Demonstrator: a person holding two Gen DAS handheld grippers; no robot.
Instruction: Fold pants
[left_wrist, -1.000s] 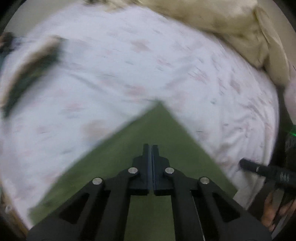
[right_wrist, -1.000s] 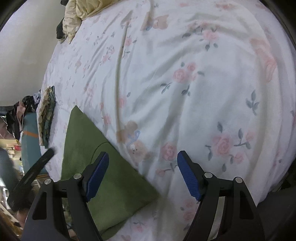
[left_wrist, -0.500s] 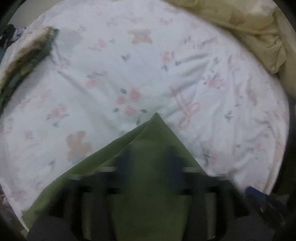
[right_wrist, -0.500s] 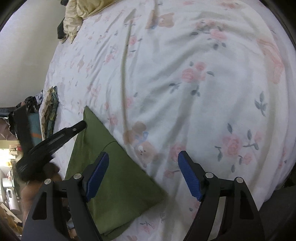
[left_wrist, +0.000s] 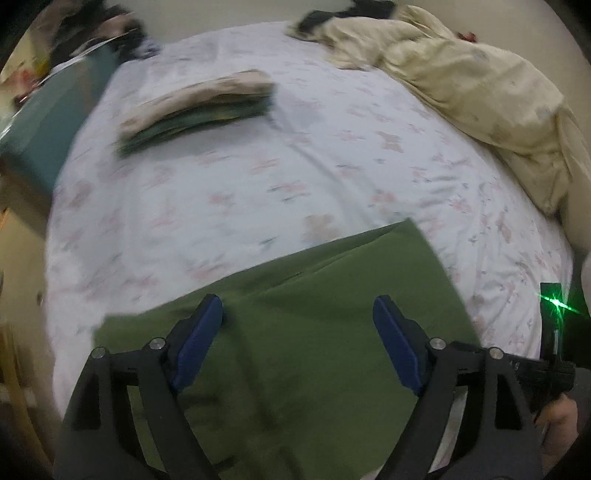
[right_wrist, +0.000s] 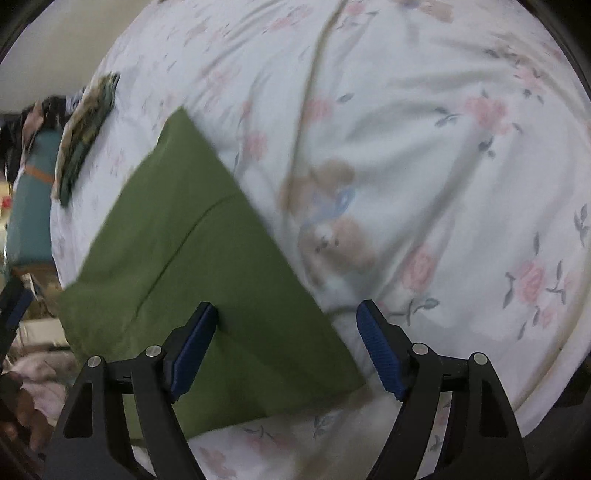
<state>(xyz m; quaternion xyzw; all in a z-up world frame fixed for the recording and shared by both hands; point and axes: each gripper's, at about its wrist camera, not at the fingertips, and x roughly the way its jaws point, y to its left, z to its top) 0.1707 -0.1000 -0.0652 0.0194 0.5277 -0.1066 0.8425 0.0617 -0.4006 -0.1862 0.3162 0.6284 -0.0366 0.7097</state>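
Green pants (left_wrist: 306, 332), folded flat at the near edge of the floral bedsheet (left_wrist: 258, 177), appear soft, light and limp; left gripper (left_wrist: 297, 332), jaws just opened, and right gripper (right_wrist: 286, 339) both gape empty; grip a folded edge.

My left fingers (left_wrist: 211, 312), pressed together on the green pants (left_wrist: 295, 350) a second ago, have just been opening and now stand wide above the cloth, gripping nothing. My left gripper (left_wrist: 297, 317) has lifted away; the folded stack (left_wrist: 195, 110) now shows farther off.
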